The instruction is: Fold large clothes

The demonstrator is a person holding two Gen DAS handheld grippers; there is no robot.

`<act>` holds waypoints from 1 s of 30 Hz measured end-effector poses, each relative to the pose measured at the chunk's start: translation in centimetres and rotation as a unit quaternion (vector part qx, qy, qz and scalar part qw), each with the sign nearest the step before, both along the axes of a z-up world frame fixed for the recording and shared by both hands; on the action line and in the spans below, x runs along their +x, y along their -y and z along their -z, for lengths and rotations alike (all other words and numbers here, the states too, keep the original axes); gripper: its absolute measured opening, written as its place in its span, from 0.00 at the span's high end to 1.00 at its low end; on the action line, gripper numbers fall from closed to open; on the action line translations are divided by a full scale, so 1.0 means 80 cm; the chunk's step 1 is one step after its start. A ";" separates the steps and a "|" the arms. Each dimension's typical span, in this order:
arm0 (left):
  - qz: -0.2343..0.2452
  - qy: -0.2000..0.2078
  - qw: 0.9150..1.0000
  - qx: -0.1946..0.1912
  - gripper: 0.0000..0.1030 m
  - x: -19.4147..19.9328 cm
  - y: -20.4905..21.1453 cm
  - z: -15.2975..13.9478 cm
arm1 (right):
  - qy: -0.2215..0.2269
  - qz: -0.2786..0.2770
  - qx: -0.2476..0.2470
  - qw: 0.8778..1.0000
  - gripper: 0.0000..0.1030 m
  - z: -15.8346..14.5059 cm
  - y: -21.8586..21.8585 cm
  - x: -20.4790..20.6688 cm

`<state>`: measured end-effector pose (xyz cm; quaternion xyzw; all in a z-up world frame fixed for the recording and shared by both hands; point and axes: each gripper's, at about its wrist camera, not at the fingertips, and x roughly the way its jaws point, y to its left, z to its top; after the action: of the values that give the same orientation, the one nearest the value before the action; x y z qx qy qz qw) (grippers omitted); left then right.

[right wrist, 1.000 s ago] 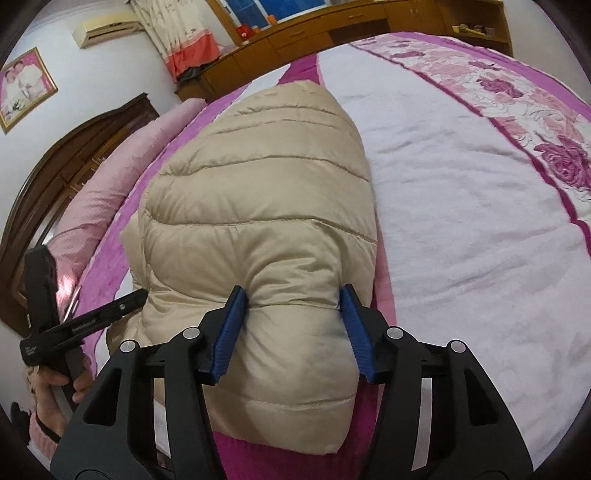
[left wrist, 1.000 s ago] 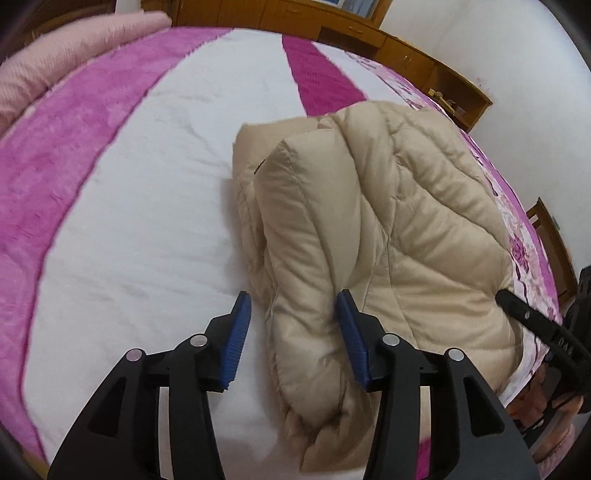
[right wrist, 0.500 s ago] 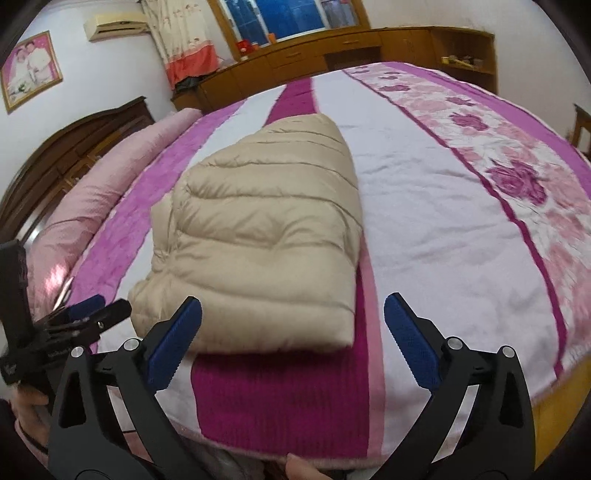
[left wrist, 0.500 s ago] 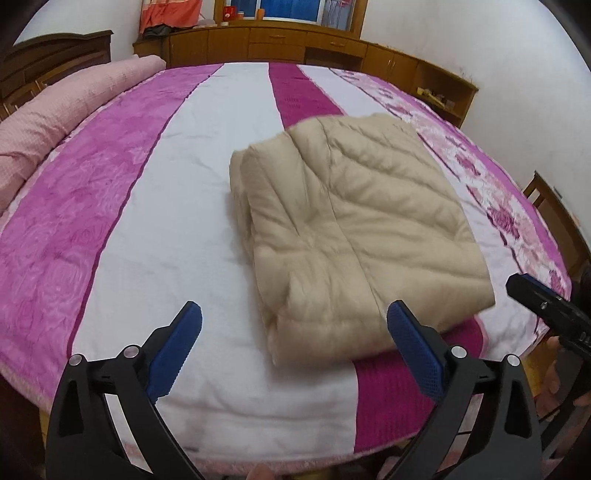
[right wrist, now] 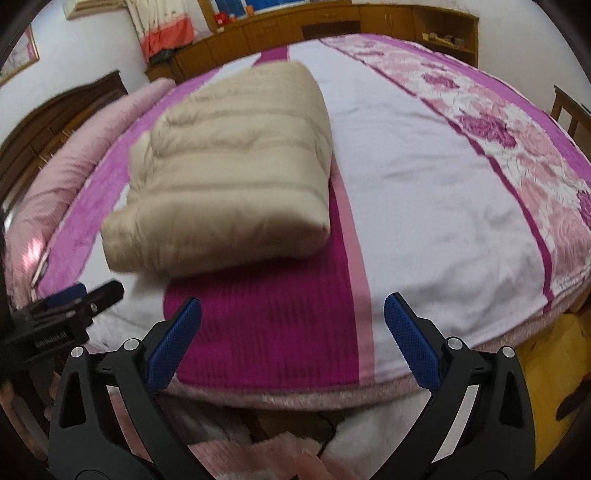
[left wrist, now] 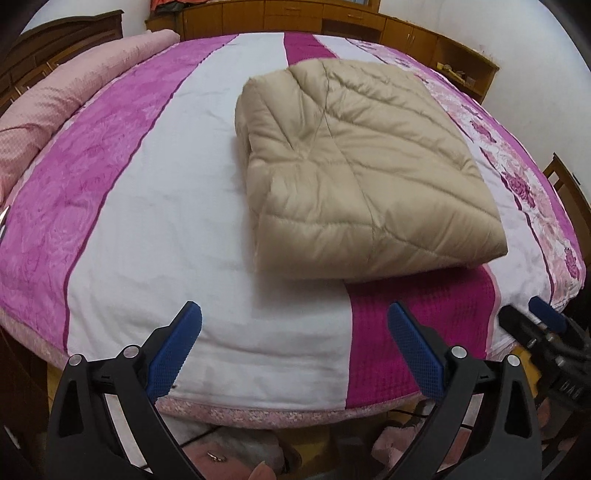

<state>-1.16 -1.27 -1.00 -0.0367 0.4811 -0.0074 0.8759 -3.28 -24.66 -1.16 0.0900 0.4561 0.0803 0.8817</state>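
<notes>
A beige quilted puffer jacket (left wrist: pixel 362 166) lies folded into a thick rectangle on the bed (left wrist: pixel 155 206); it also shows in the right wrist view (right wrist: pixel 236 173). My left gripper (left wrist: pixel 293 345) is open and empty, held back at the bed's near edge, apart from the jacket. My right gripper (right wrist: pixel 291 341) is open and empty, also back past the bed's edge. The right gripper shows at the right edge of the left wrist view (left wrist: pixel 543 332), and the left gripper at the left edge of the right wrist view (right wrist: pixel 74 299).
The bed carries a pink, white and magenta striped cover with a rose-print band (right wrist: pixel 517 147). A rolled pink quilt (left wrist: pixel 55 96) lies along the headboard side. Wooden cabinets (left wrist: pixel 369 26) line the far wall. A wooden chair (left wrist: pixel 569 195) stands at the right.
Both grippers let go of the jacket, opened wide and drew back to the bed's edge. The jacket settled flat as a folded bundle.
</notes>
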 end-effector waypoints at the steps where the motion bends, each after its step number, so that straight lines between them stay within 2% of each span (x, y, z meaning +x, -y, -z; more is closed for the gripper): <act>1: 0.000 -0.002 1.000 0.001 0.06 0.000 0.002 0.002 | -0.005 -0.001 -0.002 1.000 0.04 0.005 -0.002 -0.001; 5: 0.004 -0.017 1.000 0.008 0.06 0.000 0.010 0.015 | -0.026 0.005 0.002 1.000 0.04 0.021 -0.004 -0.002; 20: 0.003 -0.046 0.999 0.001 0.06 0.002 0.020 0.034 | -0.050 -0.005 -0.008 0.999 0.04 0.039 -0.016 0.006; 30: -0.008 -0.049 0.999 0.005 0.06 0.003 0.020 0.040 | -0.057 -0.003 -0.006 0.998 0.04 0.043 -0.015 0.010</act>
<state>-0.96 -2.86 -4.18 -0.0359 0.5230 0.0036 0.8516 -2.48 -23.48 -4.62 0.0878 0.5065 0.0745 0.8545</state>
